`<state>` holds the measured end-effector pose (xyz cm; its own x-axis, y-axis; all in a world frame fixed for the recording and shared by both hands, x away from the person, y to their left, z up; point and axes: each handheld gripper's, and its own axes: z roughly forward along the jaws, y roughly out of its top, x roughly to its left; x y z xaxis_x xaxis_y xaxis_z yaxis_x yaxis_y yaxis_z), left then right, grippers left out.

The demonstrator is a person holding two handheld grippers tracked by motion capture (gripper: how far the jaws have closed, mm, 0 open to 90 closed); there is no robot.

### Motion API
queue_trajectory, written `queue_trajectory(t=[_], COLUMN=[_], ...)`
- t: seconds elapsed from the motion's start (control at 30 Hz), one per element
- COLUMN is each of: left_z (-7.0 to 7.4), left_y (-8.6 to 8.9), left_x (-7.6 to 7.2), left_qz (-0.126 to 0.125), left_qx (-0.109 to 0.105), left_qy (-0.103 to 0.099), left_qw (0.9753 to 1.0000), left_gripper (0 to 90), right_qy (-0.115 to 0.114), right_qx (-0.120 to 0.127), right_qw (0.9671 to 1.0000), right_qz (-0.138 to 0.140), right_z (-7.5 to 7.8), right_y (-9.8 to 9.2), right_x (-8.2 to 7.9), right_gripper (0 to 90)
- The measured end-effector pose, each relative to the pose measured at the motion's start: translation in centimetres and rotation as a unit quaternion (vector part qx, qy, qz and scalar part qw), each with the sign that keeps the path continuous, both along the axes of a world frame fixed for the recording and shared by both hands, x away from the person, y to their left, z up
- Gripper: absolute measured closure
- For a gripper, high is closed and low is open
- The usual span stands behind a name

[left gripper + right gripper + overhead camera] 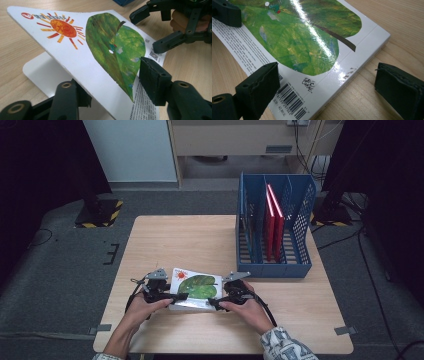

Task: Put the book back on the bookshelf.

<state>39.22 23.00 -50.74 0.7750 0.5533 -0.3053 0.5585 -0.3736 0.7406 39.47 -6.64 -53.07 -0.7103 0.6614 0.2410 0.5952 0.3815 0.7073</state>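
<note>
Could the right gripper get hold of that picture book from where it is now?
Probably yes: the right gripper is open at the book's corner, nothing between them.

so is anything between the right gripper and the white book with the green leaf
Nothing visible: the right gripper has its open jaws astride the corner of the white leaf-cover book, with bare wooden table around.

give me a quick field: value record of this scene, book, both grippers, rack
book: picture book with green leaf and orange sun, on wooden table, near edge
cover: lifted and bent up on the left gripper's side
left gripper: jaws either side of the raised cover; grip cannot be told
right gripper: open, jaws astride the book's barcode corner
rack: blue file rack at far right, holding red books upright
</note>
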Motion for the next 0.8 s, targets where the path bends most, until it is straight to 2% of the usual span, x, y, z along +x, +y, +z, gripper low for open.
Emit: queue_trajectory(t=[0.17, 0.37, 0.47, 0.53, 0.8], left_z=[-0.1, -0.1, -0.2, -0.2, 0.3], left_y=[0.4, 0.9, 1.1, 1.1, 0.8], left_x=[0.1, 0.1, 0.2, 0.1, -0.4], left_qz=[-0.001, -0.003, -0.008, -0.017, -0.038], left_qx=[-0.004, -0.012, -0.007, -0.006, 0.004], left_qy=[0.01, 0.009, 0.013, 0.019, 0.005], left_qw=[0.9999, 0.9999, 0.9999, 0.9997, 0.9993], left_gripper=[43.2, 45.9, 49.5, 55.1, 67.3], right_qy=[-0.003, -0.002, -0.005, -0.003, -0.006], right_qx=[-0.002, -0.001, -0.003, -0.005, 0.0], right_qw=[1.0, 1.0, 1.0, 1.0, 1.0], right_qz=[0.0, 0.001, 0.003, 0.003, 0.003], right_z=[0.0, 0.0, -0.1, -0.2, -0.3], right_y=[0.0, 0.0, 0.0, 0.1, 0.4], right_x=[0.1, 0.1, 0.1, 0.1, 0.2], right_gripper=[6.2, 6.3, 6.6, 6.9, 8.6])
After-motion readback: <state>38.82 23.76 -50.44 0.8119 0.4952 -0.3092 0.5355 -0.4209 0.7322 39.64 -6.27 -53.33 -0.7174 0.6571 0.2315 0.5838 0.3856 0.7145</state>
